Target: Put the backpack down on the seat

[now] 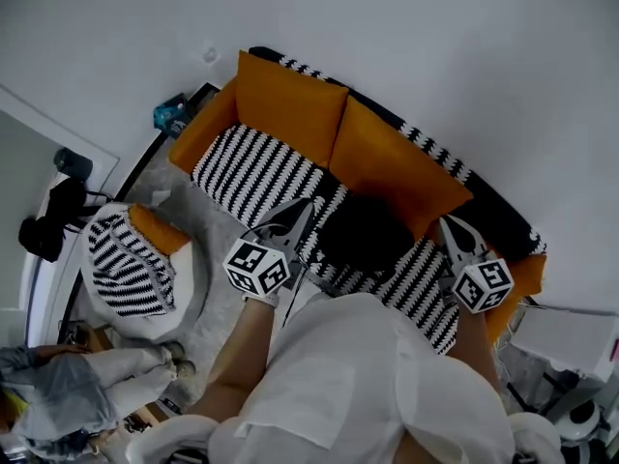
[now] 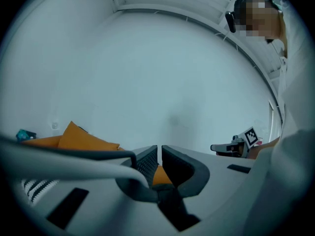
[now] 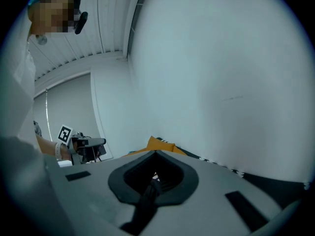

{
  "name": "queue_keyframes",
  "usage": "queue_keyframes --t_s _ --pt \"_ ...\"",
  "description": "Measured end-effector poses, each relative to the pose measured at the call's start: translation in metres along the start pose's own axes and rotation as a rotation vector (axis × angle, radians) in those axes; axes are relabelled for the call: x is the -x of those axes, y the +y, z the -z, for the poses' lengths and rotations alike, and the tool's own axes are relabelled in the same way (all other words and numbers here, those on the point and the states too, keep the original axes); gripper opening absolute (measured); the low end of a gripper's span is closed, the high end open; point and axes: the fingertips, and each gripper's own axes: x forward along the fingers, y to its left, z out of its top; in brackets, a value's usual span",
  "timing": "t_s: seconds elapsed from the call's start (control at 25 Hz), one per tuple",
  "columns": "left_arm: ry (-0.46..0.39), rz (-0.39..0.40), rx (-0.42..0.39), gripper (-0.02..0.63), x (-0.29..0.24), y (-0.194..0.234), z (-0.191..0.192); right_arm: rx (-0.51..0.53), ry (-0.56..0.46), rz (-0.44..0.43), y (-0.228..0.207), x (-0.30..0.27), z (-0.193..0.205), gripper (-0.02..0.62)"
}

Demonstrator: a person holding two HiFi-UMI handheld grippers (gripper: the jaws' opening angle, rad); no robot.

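A black backpack (image 1: pixel 363 232) shows as a dark rounded mass over the black-and-white striped seat (image 1: pixel 247 172) of an orange sofa, between my two grippers. The left gripper (image 1: pixel 311 203) is at its left side, the right gripper (image 1: pixel 448 222) at its right. In the left gripper view the jaws (image 2: pixel 159 154) stand together, pointing up, with a dark strap (image 2: pixel 173 211) running back from between them. In the right gripper view the jaws (image 3: pixel 155 154) are closed too, over a dark strap (image 3: pixel 146 200). Where the straps join the backpack is hidden.
Orange back cushions (image 1: pixel 290 104) line the sofa against a white wall. A striped armchair (image 1: pixel 126 259) stands left of the sofa. A person (image 1: pixel 68 375) sits at the lower left, and dark equipment (image 1: pixel 53 216) stands near the left edge.
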Motion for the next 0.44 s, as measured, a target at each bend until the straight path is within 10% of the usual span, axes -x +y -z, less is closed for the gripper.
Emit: queue_keyframes --t_s 0.44 --pt "0.018 0.005 -0.015 0.048 -0.0051 -0.0047 0.0034 0.014 0.026 -0.009 -0.0011 -0.0017 0.0044 0.017"
